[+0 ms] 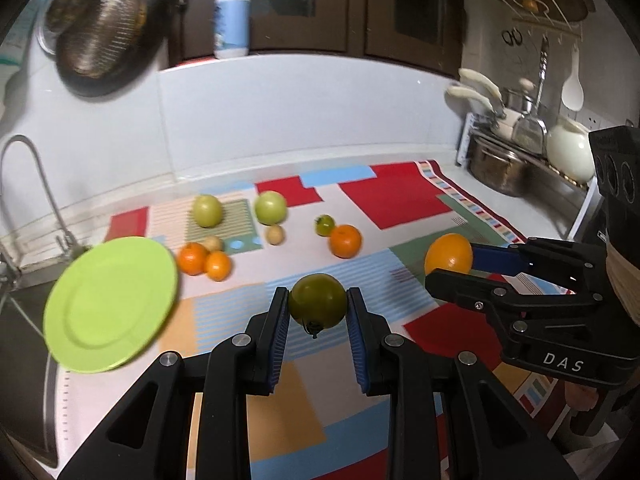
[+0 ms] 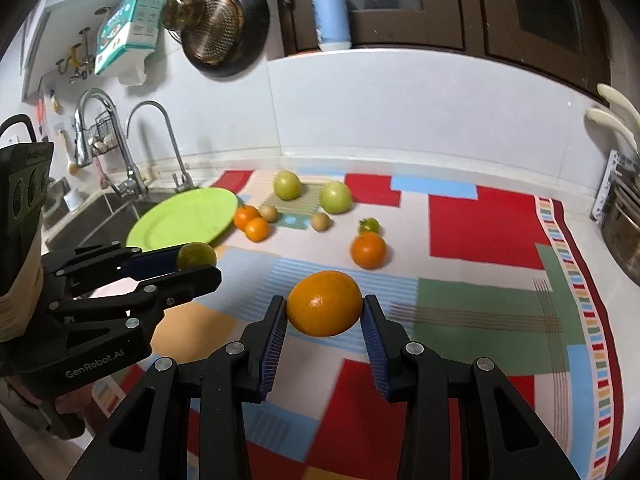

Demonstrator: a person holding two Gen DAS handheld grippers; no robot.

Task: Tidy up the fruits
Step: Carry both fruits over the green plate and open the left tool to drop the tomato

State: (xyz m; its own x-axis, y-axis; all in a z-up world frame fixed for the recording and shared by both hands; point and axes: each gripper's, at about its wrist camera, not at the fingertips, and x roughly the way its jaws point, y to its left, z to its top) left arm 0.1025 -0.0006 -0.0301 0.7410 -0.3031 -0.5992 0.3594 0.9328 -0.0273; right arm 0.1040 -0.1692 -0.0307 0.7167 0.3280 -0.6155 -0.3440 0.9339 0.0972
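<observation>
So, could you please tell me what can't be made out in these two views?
- Green plate: motion-blurred in the left wrist view; its near rim hides behind the left gripper in the right wrist view.
- Dark green fruit: half hidden there by the fingers.
- Sink: its inside is unclear.

A wide stretch of the patterned cloth [image 2: 480,312] on the right is left bare. Toward the back, passage is crowded by loose fruit: two green apples [image 2: 312,192], a pair of small oranges [image 2: 252,222] and a lone orange [image 2: 368,250]. The left is bounded by the green plate [image 2: 180,220] and the faucets [image 2: 132,148].
</observation>
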